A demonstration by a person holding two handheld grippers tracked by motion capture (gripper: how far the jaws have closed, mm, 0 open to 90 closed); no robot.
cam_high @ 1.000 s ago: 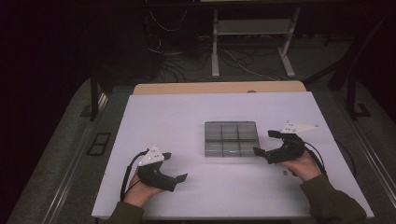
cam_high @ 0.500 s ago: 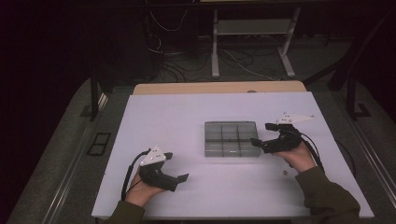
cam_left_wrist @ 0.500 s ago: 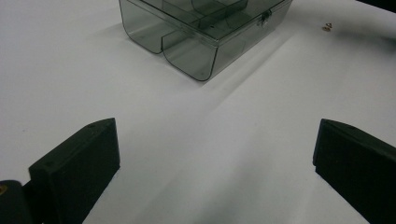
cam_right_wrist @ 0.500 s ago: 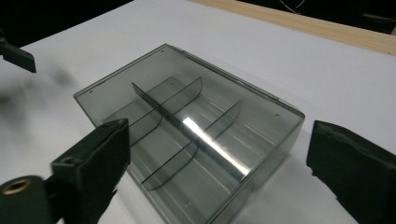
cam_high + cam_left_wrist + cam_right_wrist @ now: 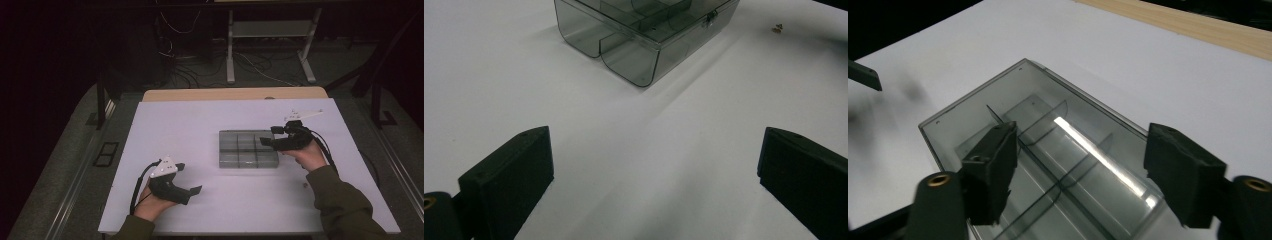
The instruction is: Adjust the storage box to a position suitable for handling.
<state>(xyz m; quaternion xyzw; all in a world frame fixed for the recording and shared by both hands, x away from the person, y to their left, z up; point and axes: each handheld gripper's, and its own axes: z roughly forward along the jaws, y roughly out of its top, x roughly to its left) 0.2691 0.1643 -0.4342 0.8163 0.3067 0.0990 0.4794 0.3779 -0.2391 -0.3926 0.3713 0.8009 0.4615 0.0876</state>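
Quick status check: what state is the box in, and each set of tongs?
Box: lid closed, latch fastened, flat on the table, compartments look empty.
Left tongs: open wide, nothing between them, short of the box.
Right tongs: over the box's right side, just been closing, part open, gripping nothing.

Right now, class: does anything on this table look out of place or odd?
One thing: a few tiny brass-coloured bits lie loose on the white table, right of the smoky compartment box, near the person's sleeve. The box itself sits square and looks undamaged.
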